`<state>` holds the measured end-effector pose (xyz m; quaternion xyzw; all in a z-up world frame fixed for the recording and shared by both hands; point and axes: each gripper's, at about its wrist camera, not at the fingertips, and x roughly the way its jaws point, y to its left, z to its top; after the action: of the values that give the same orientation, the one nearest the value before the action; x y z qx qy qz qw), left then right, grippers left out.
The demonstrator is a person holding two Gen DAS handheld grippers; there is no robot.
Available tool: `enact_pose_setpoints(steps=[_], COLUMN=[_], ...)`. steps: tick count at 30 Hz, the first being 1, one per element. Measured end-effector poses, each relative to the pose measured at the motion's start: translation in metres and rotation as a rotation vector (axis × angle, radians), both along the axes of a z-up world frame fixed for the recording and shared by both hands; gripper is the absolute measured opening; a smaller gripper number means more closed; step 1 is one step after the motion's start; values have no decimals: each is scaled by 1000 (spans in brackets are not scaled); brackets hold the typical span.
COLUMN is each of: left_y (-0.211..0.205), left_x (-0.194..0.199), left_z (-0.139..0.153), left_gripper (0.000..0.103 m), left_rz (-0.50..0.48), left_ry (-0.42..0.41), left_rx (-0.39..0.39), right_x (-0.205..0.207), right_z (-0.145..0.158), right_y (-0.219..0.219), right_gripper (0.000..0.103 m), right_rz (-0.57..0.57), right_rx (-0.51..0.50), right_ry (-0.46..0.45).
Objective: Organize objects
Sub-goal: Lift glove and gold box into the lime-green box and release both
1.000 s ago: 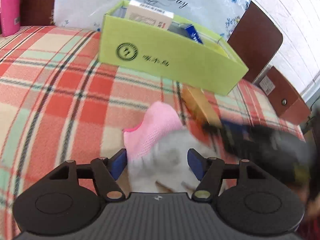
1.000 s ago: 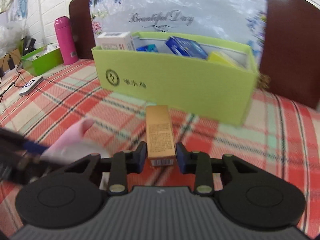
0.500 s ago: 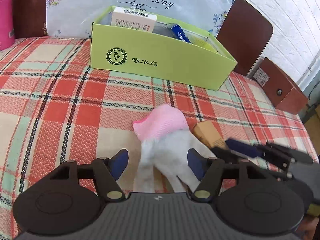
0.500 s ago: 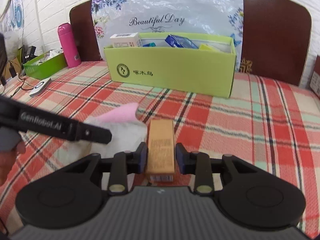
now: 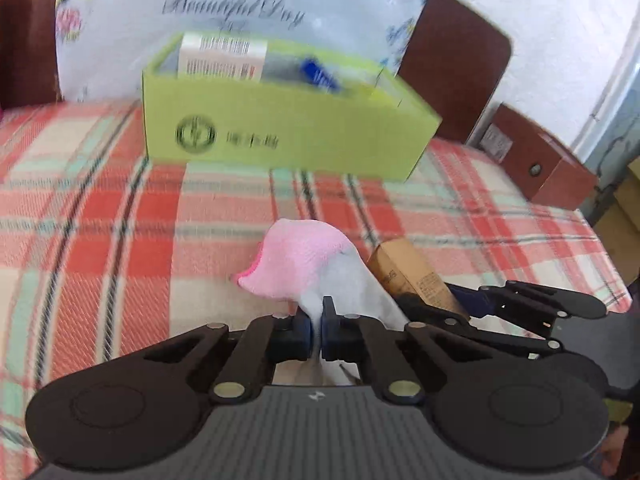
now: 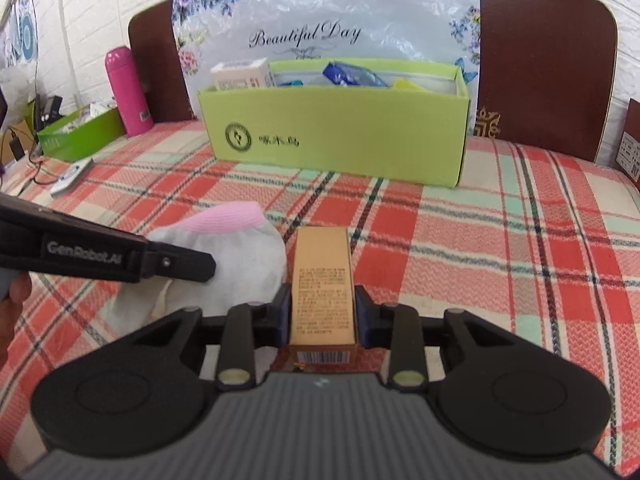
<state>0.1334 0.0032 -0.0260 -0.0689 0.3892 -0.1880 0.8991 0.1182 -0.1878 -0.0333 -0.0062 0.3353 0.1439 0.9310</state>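
Observation:
A grey-white sock with a pink cuff [image 5: 304, 256] lies on the plaid bedspread [image 5: 120, 220]. My left gripper [image 5: 316, 320] is shut on its grey end. Just to the right is a tan carton [image 6: 322, 280] with my right gripper [image 6: 322, 312] around it. Its jaws are closing, and the pads press the carton's two long sides. In the right wrist view the sock [image 6: 240, 252] lies left of the carton, and the left gripper [image 6: 200, 268] comes in over it from the left. Further back stands the open lime-green box [image 6: 340, 136] holding several packets.
A pink bottle [image 6: 128, 92], a small green tray [image 6: 76, 136] and a white remote [image 6: 72, 176] sit at the far left. A brown headboard [image 6: 548, 60] and a printed plastic bag [image 6: 320, 12] rise behind the green box. A brown nightstand [image 5: 540, 160] stands off the bed's right edge.
My left gripper's jaws were wide open on either side of the sock; they have now shut on it and bunched the fabric. The right gripper still holds the tan carton.

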Motion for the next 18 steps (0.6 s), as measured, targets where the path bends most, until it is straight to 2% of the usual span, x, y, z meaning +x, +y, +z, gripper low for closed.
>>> enact_pose_setpoints(steps=[5, 9, 12, 18], left_y=[7, 7, 7, 1], left_x=[6, 27, 53, 110], left_z=[39, 65, 80, 105], left_gripper=[2, 2, 2, 2], left_rz=[-1, 1, 8, 41], left_ry=[-107, -181, -196, -231], left_rx=[-16, 1, -20, 19], right_x=[2, 12, 20, 44], right_z=[35, 57, 68, 82], right_y=[-9, -14, -16, -19], right_gripper=[30, 30, 30, 30], right_rz=[-17, -26, -36, -44], right_rx=[26, 35, 41, 29], right_ry=[-96, -160, -192, -241])
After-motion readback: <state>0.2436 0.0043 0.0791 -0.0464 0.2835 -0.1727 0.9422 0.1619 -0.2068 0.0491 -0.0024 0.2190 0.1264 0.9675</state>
